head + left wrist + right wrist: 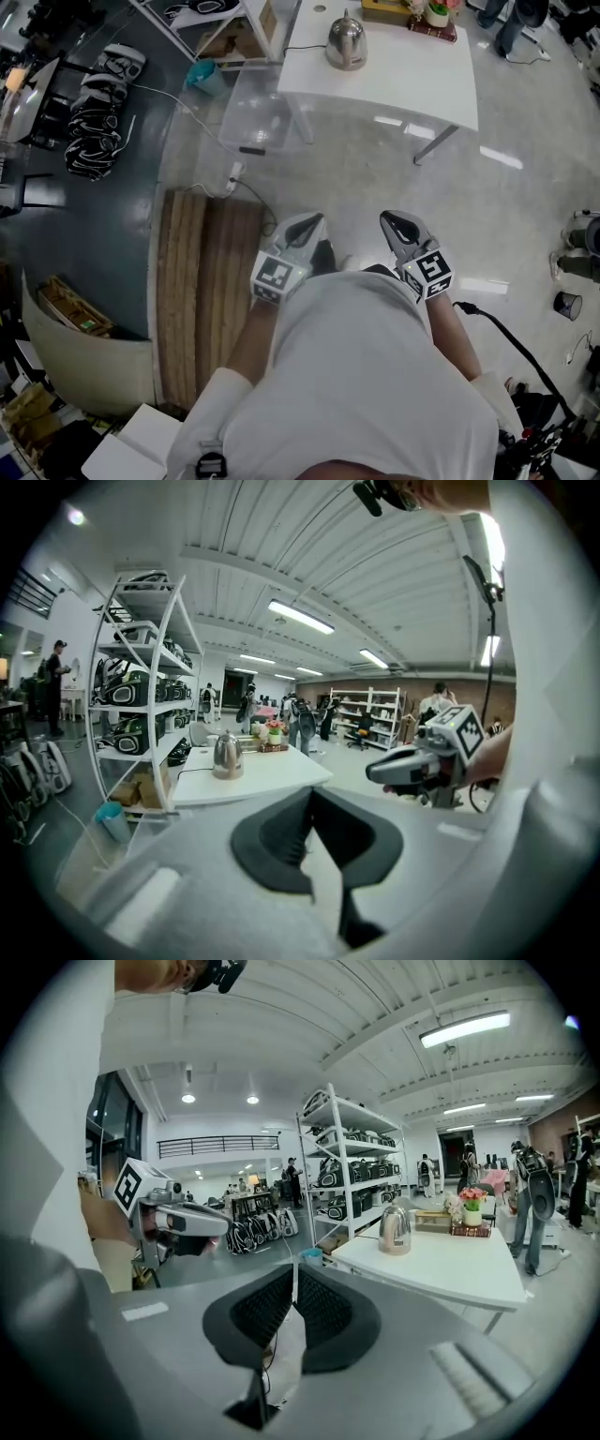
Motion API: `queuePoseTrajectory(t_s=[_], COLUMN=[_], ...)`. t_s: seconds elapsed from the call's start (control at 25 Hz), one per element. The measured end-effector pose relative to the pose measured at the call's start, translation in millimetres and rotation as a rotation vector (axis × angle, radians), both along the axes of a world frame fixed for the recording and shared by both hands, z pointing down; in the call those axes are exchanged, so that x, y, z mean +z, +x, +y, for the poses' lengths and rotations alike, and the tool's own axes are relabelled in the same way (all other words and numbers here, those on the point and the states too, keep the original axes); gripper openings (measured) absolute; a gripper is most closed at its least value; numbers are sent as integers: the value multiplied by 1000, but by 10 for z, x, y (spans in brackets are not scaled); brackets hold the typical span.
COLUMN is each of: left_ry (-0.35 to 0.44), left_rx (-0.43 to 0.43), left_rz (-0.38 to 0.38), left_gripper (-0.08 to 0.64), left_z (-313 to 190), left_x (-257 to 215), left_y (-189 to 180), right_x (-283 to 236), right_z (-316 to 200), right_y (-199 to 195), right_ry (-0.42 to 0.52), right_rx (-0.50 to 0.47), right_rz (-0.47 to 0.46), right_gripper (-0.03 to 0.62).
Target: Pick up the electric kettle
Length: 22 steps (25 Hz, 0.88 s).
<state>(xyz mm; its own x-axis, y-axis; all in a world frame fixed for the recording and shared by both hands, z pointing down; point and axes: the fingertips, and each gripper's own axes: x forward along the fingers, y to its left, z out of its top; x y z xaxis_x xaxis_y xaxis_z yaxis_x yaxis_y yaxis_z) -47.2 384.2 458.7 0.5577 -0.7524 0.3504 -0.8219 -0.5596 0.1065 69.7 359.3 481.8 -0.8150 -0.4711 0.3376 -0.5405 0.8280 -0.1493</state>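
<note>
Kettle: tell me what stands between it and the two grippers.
Nothing visible does. Only bare floor lies between the left gripper, the right gripper and the white table; the kettle stands there in the open.

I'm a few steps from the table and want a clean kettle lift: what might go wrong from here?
1. A black cord runs from the electric kettle off the white table; lifting may pull it taut or drag the base.
2. The left claw and right claw are both shut and empty; they must open before reaching the handle.
3. A floor plug with its cable lies between the person and the table, a possible trip.
</note>
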Motion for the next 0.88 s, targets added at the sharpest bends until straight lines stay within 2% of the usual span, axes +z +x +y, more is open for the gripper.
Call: queuePoseTrajectory(t_s=[0.48,0.88], left_ry=[-37,-43], left_rx=[43,119], left_rz=[-4,16], left_gripper=[3,3], left_z=[-773,-1457], left_x=[34,35], left_y=[-413,-800], right_x=[-18,3], right_z=[-802,-1343], right_y=[-335,-767], right_ry=[-20,-33], right_rx=[61,129], right_rz=[9,26], right_gripper=[21,5])
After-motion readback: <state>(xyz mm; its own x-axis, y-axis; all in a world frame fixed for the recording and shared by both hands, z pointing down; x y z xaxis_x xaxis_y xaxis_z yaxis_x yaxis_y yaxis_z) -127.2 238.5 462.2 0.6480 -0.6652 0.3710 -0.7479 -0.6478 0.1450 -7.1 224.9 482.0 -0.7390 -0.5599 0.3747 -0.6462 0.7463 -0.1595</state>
